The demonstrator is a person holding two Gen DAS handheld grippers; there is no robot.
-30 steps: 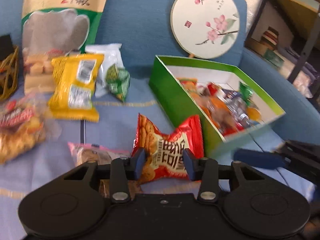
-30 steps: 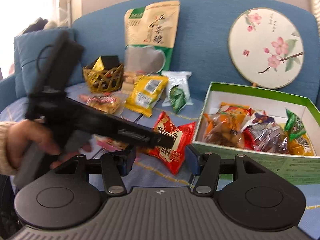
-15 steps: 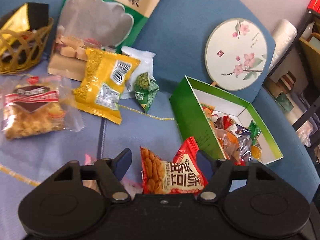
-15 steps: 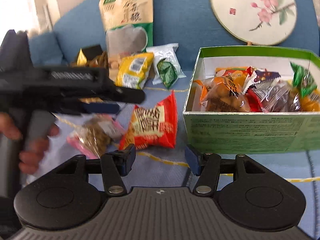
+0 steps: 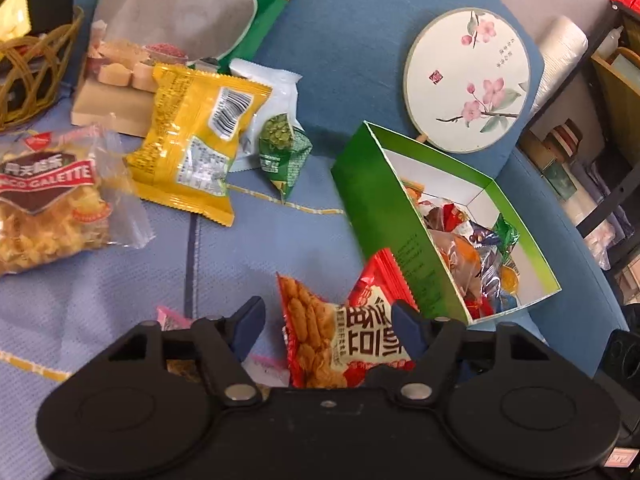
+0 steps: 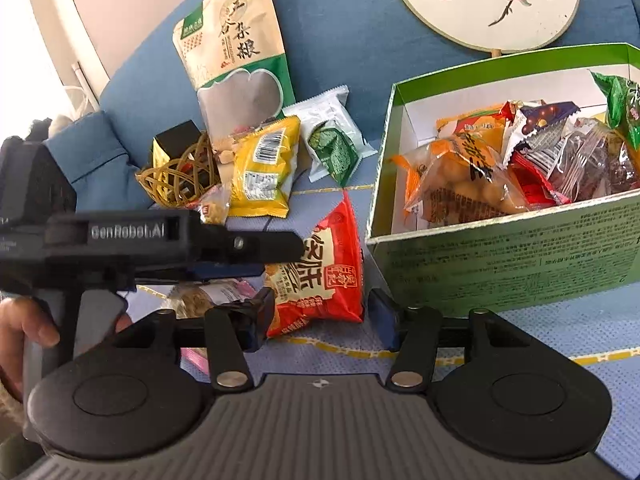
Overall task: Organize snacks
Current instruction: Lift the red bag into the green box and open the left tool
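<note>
A red snack packet point(image 5: 344, 340) lies on the blue sofa seat point(image 5: 260, 248), against the outer wall of the green box point(image 5: 380, 208). My left gripper point(image 5: 327, 320) stands open wide, and the packet lies loose between its fingers with neither pad on it. From the right wrist the same red packet point(image 6: 320, 272) lies just ahead of my right gripper point(image 6: 322, 316). That gripper's jaws are closing with the packet's near end between them, and the pads are off it. The left gripper point(image 6: 276, 256) reaches in from the left, held by a hand point(image 6: 24, 320). The green box point(image 6: 500, 256) holds several wrapped snacks.
A yellow packet point(image 5: 192, 148), a green pea packet point(image 5: 284, 152), a clear galette bag point(image 5: 44, 208), a pink packet point(image 5: 172, 316), a large grain bag point(image 5: 176, 12) and a wire basket point(image 5: 28, 72) lie to the left. A round painted fan point(image 5: 468, 80) leans on the backrest. Shelving stands right.
The left gripper opened and let go of the red packet, which now rests beside the box. The right gripper came down closer to the packet, rolled, and its jaws narrowed.
</note>
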